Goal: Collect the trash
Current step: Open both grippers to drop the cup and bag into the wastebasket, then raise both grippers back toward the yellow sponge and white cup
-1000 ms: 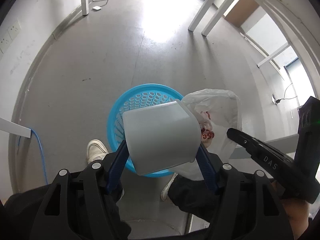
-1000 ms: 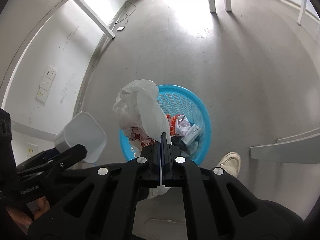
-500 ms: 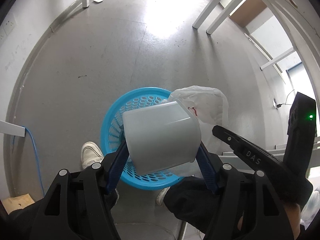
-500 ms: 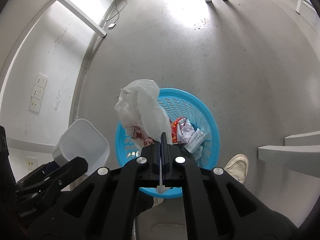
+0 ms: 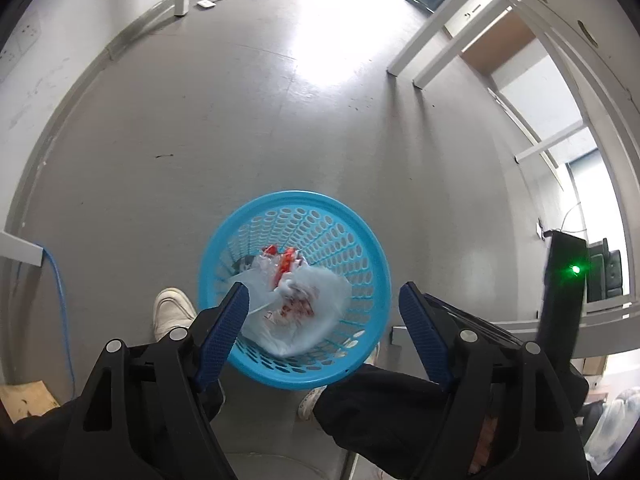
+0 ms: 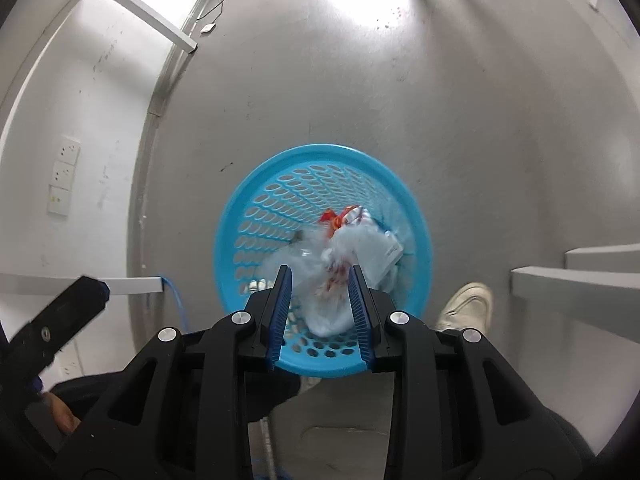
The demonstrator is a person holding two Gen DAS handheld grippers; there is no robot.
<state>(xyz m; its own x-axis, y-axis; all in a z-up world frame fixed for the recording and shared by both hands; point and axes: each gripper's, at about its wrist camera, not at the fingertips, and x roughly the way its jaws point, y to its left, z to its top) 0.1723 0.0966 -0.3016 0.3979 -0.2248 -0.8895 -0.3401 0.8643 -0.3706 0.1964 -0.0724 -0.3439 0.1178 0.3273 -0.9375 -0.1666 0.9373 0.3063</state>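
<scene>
A round blue perforated basket (image 5: 292, 194) (image 6: 320, 148) stands on the grey floor right below both grippers. A crumpled clear plastic bag (image 5: 304, 308) (image 6: 348, 248) with red-printed scraps lies inside it, blurred by motion. My left gripper (image 5: 324, 300) hangs over the basket's near rim, its jaws wide and still opening, with nothing between the blue pads. My right gripper (image 6: 322, 280) is over the basket too, its jaws opening; the bag shows below the gap and the pads do not touch it. No white cup is clearly visible in either view.
The person's white shoes (image 5: 172, 308) (image 6: 464, 304) stand beside the basket, dark trouser legs at the bottom. White table legs (image 5: 408, 52) rise at the back. A blue cable (image 5: 60, 300) hangs by the wall. White shelves (image 6: 580, 280) stick out at the right.
The white cup has left the left gripper, whose jaws stand wider. The right gripper has opened and let go of the plastic bag, which has dropped into the basket.
</scene>
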